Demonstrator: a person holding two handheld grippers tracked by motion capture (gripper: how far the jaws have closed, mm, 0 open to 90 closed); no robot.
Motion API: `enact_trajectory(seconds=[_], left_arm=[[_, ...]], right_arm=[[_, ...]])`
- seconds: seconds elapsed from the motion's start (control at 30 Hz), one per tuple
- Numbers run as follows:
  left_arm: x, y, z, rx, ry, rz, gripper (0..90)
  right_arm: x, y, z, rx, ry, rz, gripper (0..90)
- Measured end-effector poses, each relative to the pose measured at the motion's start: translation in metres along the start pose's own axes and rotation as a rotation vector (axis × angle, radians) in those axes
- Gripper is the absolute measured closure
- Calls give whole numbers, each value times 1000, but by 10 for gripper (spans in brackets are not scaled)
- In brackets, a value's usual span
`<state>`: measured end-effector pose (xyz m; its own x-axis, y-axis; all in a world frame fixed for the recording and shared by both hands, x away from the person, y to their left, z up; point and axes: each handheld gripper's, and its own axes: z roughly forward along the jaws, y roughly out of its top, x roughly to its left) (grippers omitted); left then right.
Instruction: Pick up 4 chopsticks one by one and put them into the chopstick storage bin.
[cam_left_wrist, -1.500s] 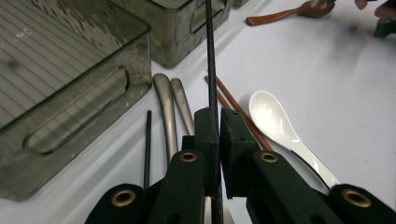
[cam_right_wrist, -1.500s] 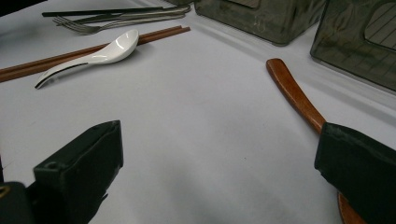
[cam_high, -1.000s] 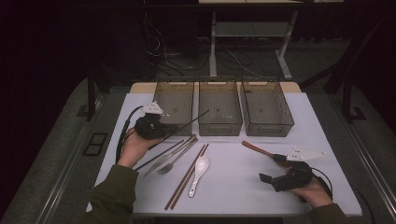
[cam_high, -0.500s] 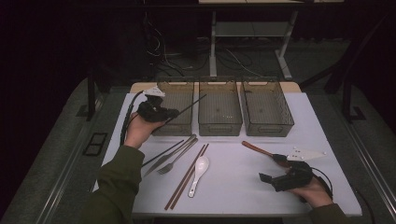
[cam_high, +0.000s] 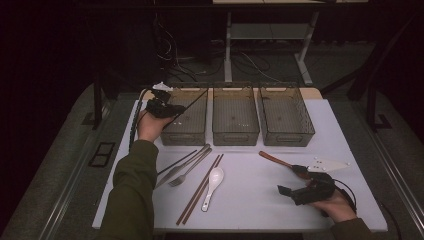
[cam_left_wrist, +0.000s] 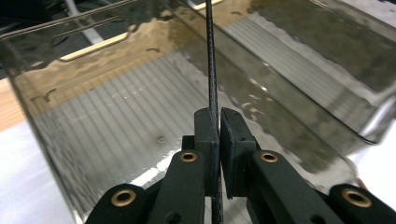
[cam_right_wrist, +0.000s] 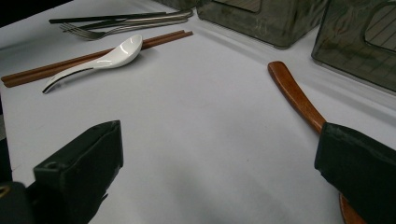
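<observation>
My left gripper (cam_high: 172, 110) is shut on a thin black chopstick (cam_high: 195, 99) and holds it over the left of three smoky clear bins (cam_high: 184, 136). In the left gripper view the jaws (cam_left_wrist: 219, 116) pinch the chopstick (cam_left_wrist: 210, 60), which points out over the bin's ribbed floor (cam_left_wrist: 116, 121). My right gripper (cam_high: 289, 192) rests open at the table's right front. In the right gripper view its jaws (cam_right_wrist: 219, 168) stand wide apart, with a brown wooden spoon (cam_right_wrist: 294, 93) running under the right one. That wooden spoon (cam_high: 275, 159) lies on the table.
On the white table lie a white ceramic spoon (cam_high: 212, 185), a pair of brown chopsticks (cam_high: 199, 189), a metal fork and knife (cam_high: 185, 167) and another black chopstick (cam_high: 175, 162). The middle bin (cam_high: 235, 136) and right bin (cam_high: 286, 137) stand at the back.
My left hand has carried the black chopstick away from me, from beside the cutlery to over the left bin. The right hand and gripper have stayed put.
</observation>
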<state>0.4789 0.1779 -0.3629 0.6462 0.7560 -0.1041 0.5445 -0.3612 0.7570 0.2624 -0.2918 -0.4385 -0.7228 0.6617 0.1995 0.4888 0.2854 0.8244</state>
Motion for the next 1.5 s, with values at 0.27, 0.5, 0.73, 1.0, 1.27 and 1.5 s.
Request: enact_trajectory(seconds=[0.27,0.5,0.73,1.0,1.27,1.5], left_arm=[[15,-2,9,-7,46,-97,852],[20,-6,15,9,57,-130,850],[18,-5,15,-3,69,-108,659],[9,-2,16,-34,6,-84,511],[-3,3,7,-52,-46,-15,430],[-19,5,-4,-46,-73,56,369]], right_arm=[[0,0,-1,-3,2,0,10],[0,0,-1,-3,3,0,10],[0,0,-1,-3,4,1,10],[0,0,-1,-4,5,1,11],[0,0,-1,-4,5,1,10],[0,0,-1,-5,4,2,10]])
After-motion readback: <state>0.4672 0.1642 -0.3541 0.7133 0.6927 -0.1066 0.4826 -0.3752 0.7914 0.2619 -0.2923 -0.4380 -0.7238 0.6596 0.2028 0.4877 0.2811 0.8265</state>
